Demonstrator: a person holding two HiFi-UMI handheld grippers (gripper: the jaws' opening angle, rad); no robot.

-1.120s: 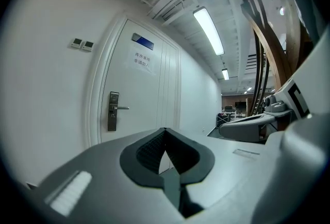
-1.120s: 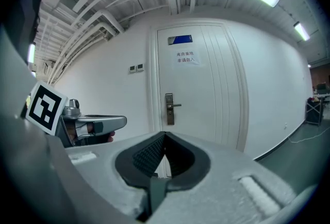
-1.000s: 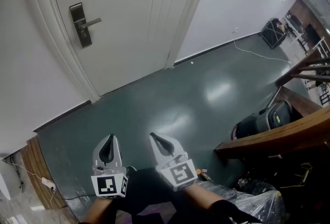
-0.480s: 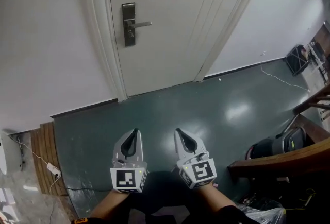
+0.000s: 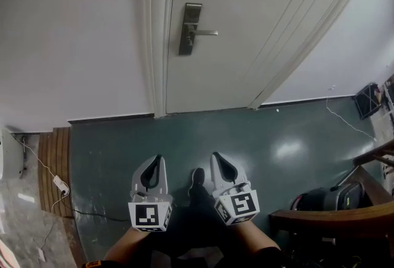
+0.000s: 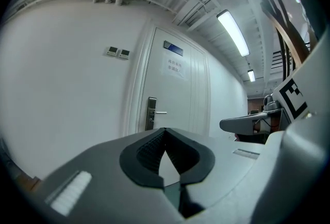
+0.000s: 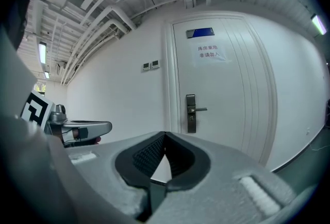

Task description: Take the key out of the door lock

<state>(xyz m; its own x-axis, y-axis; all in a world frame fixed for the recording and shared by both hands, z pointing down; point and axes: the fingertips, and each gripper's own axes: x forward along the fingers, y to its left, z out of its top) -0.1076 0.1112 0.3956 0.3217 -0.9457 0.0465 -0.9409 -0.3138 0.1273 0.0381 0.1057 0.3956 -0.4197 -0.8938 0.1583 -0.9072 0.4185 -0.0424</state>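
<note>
A white door (image 5: 246,26) stands ahead with a metal lock plate (image 5: 191,29) and lever handle (image 5: 206,32). The plate also shows in the left gripper view (image 6: 151,113) and the right gripper view (image 7: 191,113). Any key on it is too small to make out. My left gripper (image 5: 158,159) and right gripper (image 5: 215,156) are held low, side by side over the green floor, well short of the door. Both are shut with nothing between the jaws, as the left gripper (image 6: 165,129) and right gripper (image 7: 165,134) show in their own views.
A power strip (image 5: 60,185) with its cable lies on the floor at left beside a wooden strip (image 5: 52,159). A black bag (image 5: 326,198) and a wooden rail (image 5: 335,217) sit at right. My shoe (image 5: 197,178) shows between the grippers. Wall panels (image 6: 117,53) hang left of the door.
The head view has swung so the door and lock plate sit nearer the middle and more upright. Both grippers stay low, side by side and shut.
</note>
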